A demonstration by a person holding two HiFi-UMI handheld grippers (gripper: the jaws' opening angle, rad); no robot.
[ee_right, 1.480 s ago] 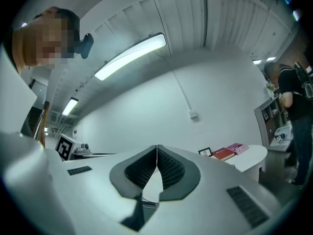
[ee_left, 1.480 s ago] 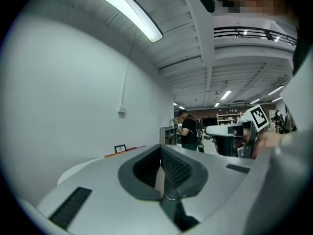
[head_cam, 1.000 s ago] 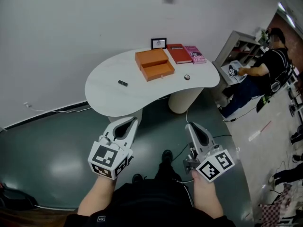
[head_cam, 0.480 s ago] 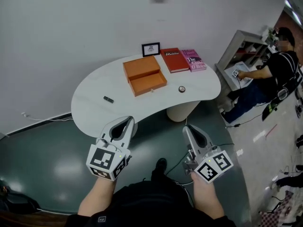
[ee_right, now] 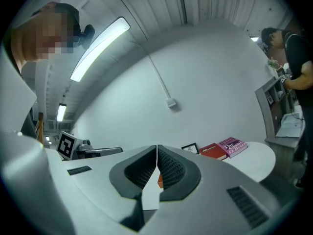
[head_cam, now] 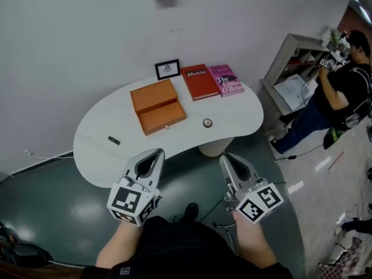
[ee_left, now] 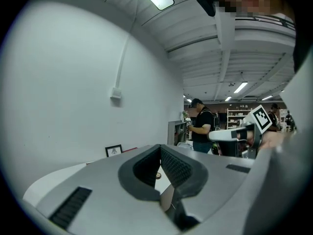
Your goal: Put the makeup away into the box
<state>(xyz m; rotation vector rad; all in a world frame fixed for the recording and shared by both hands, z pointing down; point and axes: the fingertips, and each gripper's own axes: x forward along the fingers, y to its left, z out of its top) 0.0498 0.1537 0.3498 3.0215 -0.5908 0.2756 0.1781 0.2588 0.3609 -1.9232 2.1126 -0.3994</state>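
Both claws were shut, tips pressed together with nothing between them. The left gripper and the right gripper hung side by side in the air by the near edge of the white table, touching nothing on it.

Two small makeup pieces lay out on the tabletop. One round compact sat just right of the box, and one slim dark stick lay well to the left of it, nearer the left gripper. One orange box stood mid-table with its front drawer drawn out towards the grippers; what the drawer held could not be made out.

Behind the box, along the wall side, stood one small framed picture. Two books lay flat side by side, a red book and a pink book. One person stood at a shelf unit off to the right.
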